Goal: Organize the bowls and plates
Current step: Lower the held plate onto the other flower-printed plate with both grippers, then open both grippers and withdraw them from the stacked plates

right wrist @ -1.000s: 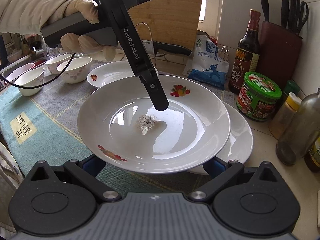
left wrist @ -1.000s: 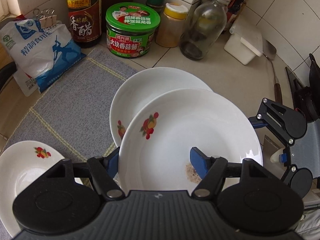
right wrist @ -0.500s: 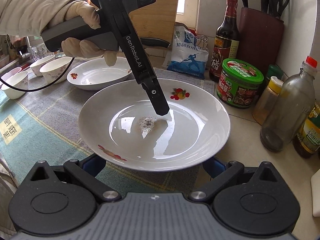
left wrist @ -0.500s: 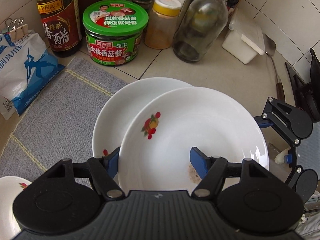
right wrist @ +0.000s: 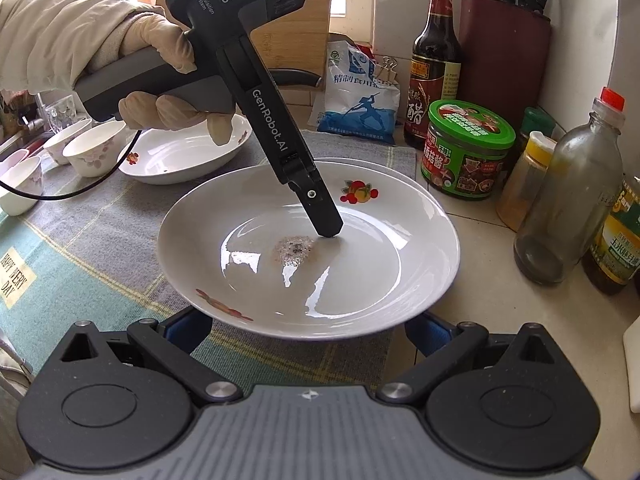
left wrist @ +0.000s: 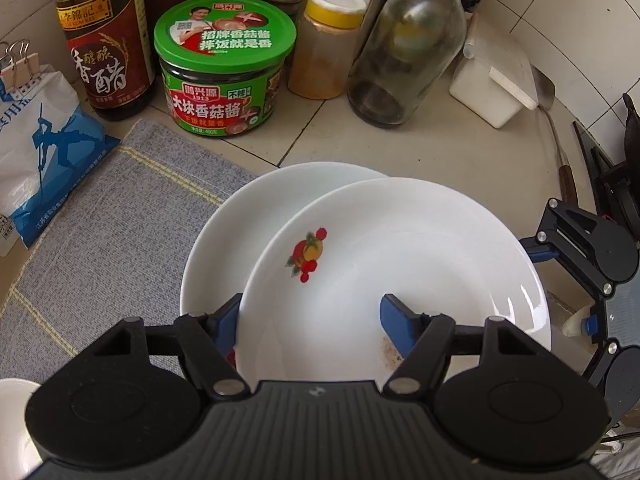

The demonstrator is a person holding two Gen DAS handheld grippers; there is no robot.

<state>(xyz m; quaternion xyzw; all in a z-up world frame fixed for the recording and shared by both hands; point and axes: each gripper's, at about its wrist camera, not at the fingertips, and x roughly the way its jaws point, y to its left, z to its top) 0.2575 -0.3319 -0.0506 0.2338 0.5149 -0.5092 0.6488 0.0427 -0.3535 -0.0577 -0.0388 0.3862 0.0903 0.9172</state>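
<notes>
A: We have the top plate point(right wrist: 308, 256) gripped by the left gripper point(left wrist: 310, 316): one finger point(right wrist: 324, 216) sits inside the dish, the other under the rim, partly closed on it.

B: And our right gripper point(right wrist: 308, 330)? Its fingers flank the near rim widely, but we cannot tell whether they press it.

A: Right. The plate hangs over a second plate point(left wrist: 240, 216), overlapping but off-centre, at the cloth's point(left wrist: 100, 216) edge near the worktop's point(left wrist: 440, 148) back, where the jars stand.

B: So we judge the stacking half done, and there is residue point(right wrist: 294, 248) in the dish.

A: Farther along the cloth lies a third plate point(right wrist: 180, 156), and beyond it small bowls point(right wrist: 94, 152) still to gather.
</notes>
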